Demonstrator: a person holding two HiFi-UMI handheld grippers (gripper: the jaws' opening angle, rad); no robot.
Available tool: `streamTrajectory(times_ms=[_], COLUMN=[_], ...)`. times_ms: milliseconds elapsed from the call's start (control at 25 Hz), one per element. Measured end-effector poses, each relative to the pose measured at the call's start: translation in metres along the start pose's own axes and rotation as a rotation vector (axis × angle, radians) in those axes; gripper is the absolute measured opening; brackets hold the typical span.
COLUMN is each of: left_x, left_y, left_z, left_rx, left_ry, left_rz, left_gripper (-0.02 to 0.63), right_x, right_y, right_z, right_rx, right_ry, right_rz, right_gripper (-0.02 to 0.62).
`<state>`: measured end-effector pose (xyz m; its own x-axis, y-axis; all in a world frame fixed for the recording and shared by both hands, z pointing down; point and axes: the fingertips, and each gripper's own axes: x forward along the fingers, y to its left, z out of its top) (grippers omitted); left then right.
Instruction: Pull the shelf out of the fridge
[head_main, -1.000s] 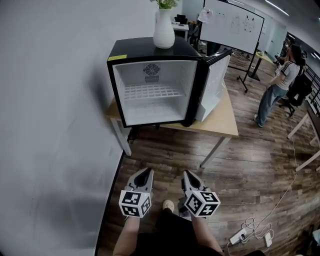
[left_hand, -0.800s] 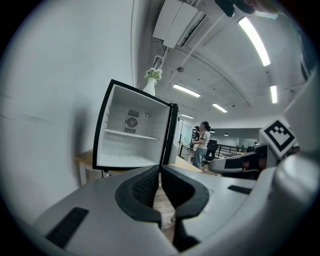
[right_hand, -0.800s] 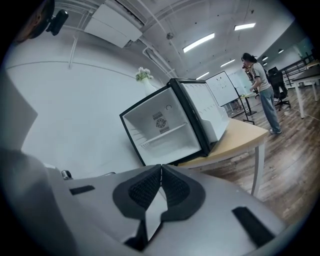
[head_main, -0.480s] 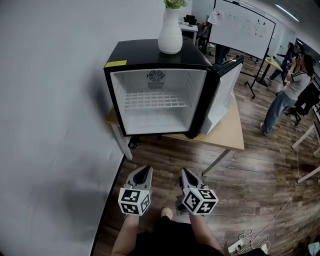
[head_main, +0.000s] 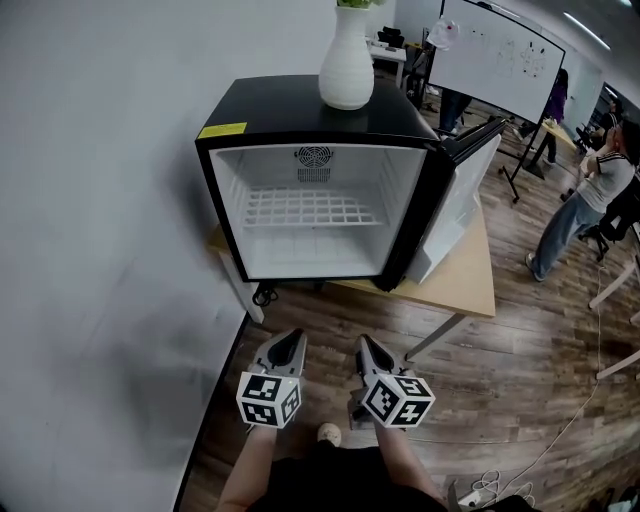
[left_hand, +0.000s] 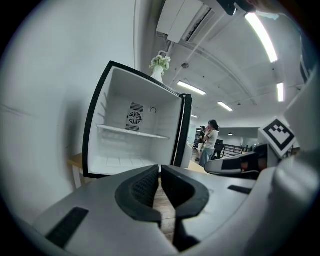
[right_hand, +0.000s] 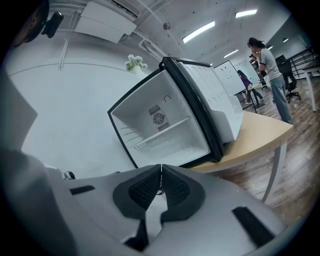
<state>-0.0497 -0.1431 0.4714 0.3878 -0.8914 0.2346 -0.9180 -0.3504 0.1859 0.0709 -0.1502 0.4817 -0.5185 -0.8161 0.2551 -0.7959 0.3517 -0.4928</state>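
Shelf (head_main: 310, 207): untouched inside open fridge (head_main: 300, 105), upper centre.
Left gripper (head_main: 288, 343): closed, empty.
Right gripper (head_main: 367, 346): closed, empty.
Remaining: reach, grasp, pull.

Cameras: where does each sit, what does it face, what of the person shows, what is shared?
Head view: on the head, steeply down at the open fridge; forearms, left gripper, right gripper show.
Left gripper view: on that gripper, low, along shut jaws toward the fridge; right gripper at right.
Right gripper view: on that gripper, tilted, along shut jaws toward the fridge.
Shared: all show shelf and vase.
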Motion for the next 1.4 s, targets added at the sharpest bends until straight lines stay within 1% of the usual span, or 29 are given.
streamTrajectory(times_ms=[200, 400, 680, 920, 1000, 1200, 1400], left_x=[0.015, 0.014, -0.004, -0.011, -0.010, -0.006, 0.006], left_y=[0.001, 0.004, 0.006, 0.007, 0.009, 0.020, 0.031], left_z=[0.003, -0.006, -0.009, -0.020, -0.020, -0.012, 0.000], left_rx=[-0.016, -0.071, -0.100, -0.128, -0.146, -0.222, -0.234], left_ry=[-0.022, -0.021, -0.022, -0.014, -0.022, -0.057, -0.074], left_rz=[0.008, 0.033, 0.070, 0.073, 0.079, 0.080, 0.084], left_gripper=[0.015, 0.015, 0.015, 0.015, 0.015, 0.015, 0.015], right_x=[0.014, 0.017, 0.008, 0.003, 0.005, 0.017, 0.036], right_y=[-0.005, -0.005, 0.000, 0.002, 0.000, 0.002, 0.003], right_z=[0.009, 0.003, -0.009, -0.021, -0.021, -0.016, -0.002], right_rx=[0.002, -0.004, 0.010, 0.017, 0.021, 0.023, 0.013], right_ry=[-0.008, 0.021, 0.051, 0.059, 0.054, 0.054, 0.050], right_rz=[0.033, 0.059, 0.065, 0.061, 0.054, 0.058, 0.069], right_gripper=[-0.008, -0.008, -0.008, -0.008, -0.008, -0.008, -0.008])
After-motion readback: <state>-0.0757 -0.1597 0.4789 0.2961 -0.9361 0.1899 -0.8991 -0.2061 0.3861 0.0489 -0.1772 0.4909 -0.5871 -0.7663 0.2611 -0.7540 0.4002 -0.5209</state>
